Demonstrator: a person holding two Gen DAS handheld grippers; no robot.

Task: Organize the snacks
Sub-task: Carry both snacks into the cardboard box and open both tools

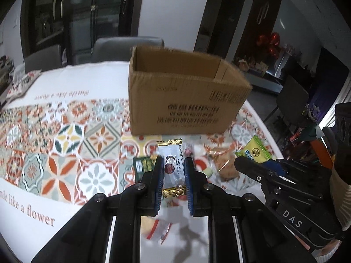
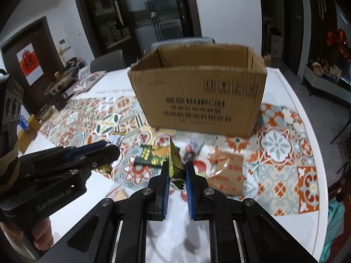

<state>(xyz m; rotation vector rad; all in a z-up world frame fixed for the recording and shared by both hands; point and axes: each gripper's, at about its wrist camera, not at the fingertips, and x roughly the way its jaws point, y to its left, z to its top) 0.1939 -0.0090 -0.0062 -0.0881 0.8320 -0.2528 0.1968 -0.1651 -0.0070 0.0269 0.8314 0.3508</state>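
An open cardboard box (image 1: 184,96) stands on the patterned tablecloth ahead of both grippers; it also shows in the right wrist view (image 2: 197,96). My left gripper (image 1: 173,164) is shut on a white coconut candy packet (image 1: 172,164) with gold ends, held above the table. My right gripper (image 2: 177,168) is shut on a green snack packet (image 2: 175,164), held on edge; in the left wrist view the same green packet (image 1: 254,151) sticks out of the right gripper. The left gripper shows at the left of the right wrist view (image 2: 109,151).
Loose snacks lie on the cloth before the box: a dark green packet (image 2: 149,155), a brown packet (image 2: 228,175), a small red-and-white one (image 2: 193,149). Grey chairs (image 1: 127,48) stand behind the round table (image 2: 291,96). Clutter sits at the far left (image 2: 54,100).
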